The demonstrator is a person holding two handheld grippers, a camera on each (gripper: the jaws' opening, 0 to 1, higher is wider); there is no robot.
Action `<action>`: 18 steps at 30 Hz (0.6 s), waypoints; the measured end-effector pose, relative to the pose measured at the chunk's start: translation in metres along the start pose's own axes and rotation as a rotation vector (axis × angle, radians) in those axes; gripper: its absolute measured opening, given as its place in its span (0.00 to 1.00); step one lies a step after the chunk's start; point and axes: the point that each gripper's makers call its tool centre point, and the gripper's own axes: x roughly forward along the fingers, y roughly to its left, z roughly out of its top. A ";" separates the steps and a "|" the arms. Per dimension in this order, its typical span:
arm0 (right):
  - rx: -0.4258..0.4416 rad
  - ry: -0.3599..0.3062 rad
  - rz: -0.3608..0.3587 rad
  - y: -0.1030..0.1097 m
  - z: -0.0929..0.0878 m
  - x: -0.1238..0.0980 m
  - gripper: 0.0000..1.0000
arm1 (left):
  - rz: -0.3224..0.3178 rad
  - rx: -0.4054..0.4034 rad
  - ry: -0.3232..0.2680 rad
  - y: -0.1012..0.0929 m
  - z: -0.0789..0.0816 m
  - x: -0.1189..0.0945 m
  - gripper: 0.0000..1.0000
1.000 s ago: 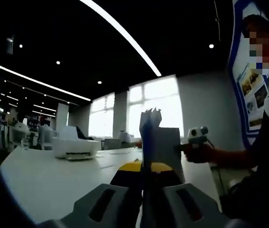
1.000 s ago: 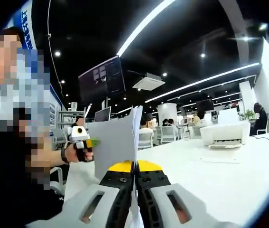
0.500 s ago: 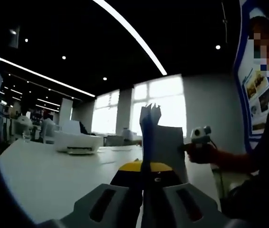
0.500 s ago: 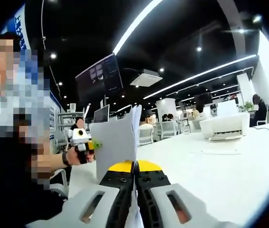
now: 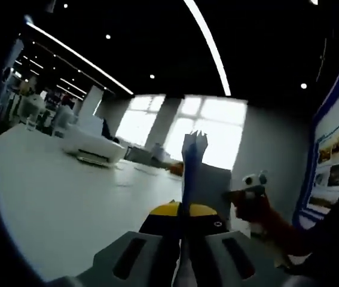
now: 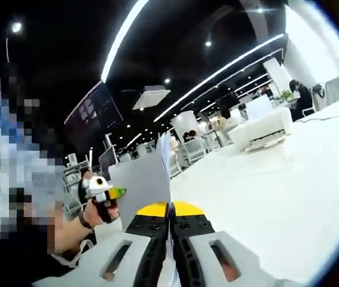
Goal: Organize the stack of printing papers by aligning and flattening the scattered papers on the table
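Note:
A stack of white printing papers (image 5: 194, 174) stands on edge above the white table (image 5: 49, 197), its top edges uneven. My left gripper (image 5: 181, 239) is shut on one end of the stack. In the left gripper view, the right gripper (image 5: 252, 183) holds the far end, with a person's hand around it. In the right gripper view the same stack (image 6: 146, 182) rises between the jaws of my right gripper (image 6: 170, 234), which is shut on it. The left gripper (image 6: 101, 190) clamps the far edge there, held in a hand.
A white printer (image 5: 92, 147) sits on the table to the left; in the right gripper view the printer (image 6: 263, 128) is far right. A loose sheet (image 5: 138, 170) lies near it. The table (image 6: 277, 185) spreads wide. People sit at the back.
Both views have tilted and rolled, so the hands have turned. The stack stays clamped upright between both grippers, with the other gripper sitting lower in each view.

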 end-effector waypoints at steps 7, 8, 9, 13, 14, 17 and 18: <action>0.117 0.031 -0.071 -0.034 -0.003 0.017 0.00 | 0.042 -0.200 0.024 0.031 -0.012 0.020 0.06; 0.113 0.031 -0.078 -0.035 -0.004 0.021 0.00 | 0.050 -0.205 0.018 0.037 -0.014 0.023 0.06; 0.087 0.030 -0.097 -0.035 -0.006 0.023 0.00 | 0.056 -0.207 0.013 0.042 -0.014 0.025 0.06; -0.018 0.037 -0.166 -0.045 -0.011 0.035 0.00 | 0.098 -0.194 0.007 0.047 -0.026 0.034 0.06; -0.048 0.038 -0.185 -0.049 -0.012 0.039 0.00 | 0.111 -0.208 0.000 0.052 -0.027 0.035 0.06; -0.076 0.044 -0.214 -0.055 -0.017 0.045 0.00 | 0.148 -0.192 -0.009 0.061 -0.030 0.039 0.06; -0.077 0.044 -0.221 -0.059 -0.020 0.047 0.00 | 0.172 -0.161 0.005 0.067 -0.034 0.040 0.06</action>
